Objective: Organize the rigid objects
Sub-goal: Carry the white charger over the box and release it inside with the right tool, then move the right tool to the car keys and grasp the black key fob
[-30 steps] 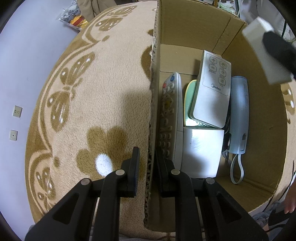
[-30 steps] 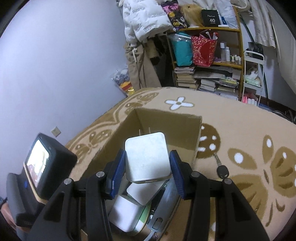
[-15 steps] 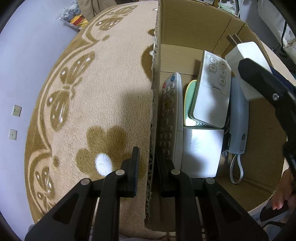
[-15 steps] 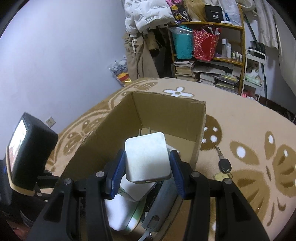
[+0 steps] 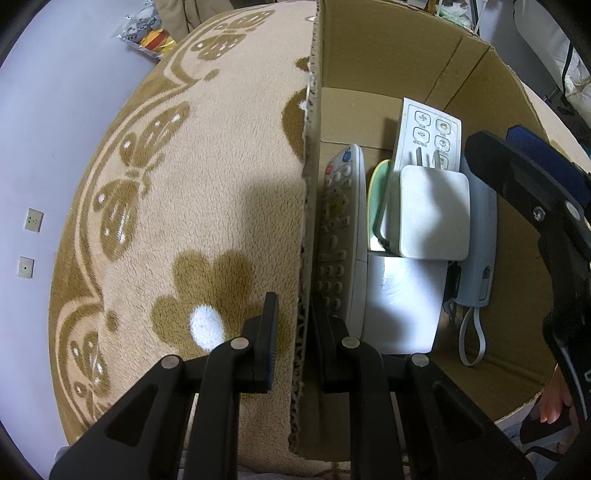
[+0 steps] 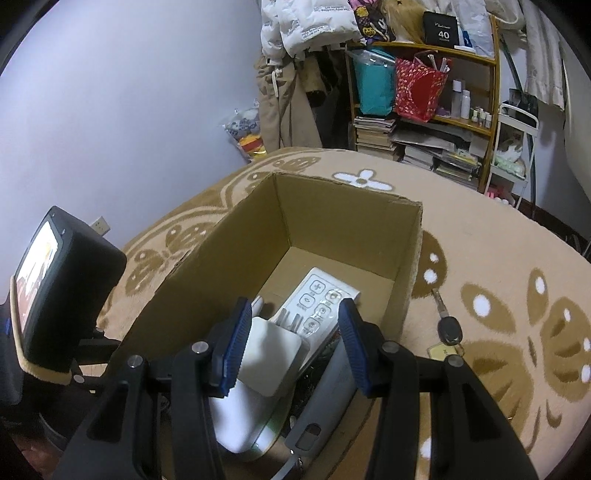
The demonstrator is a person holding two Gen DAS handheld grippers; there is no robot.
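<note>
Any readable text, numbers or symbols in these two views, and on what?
"40": black box on the top shelf; the small line above it is too blurred to read.
"+" and "−": top two buttons of the flat white remote in the cardboard box.
"2", "3", "5", "6": keypad of the long white remote; other keys unclear.
Print on the white padded bag: too small to read.
</note>
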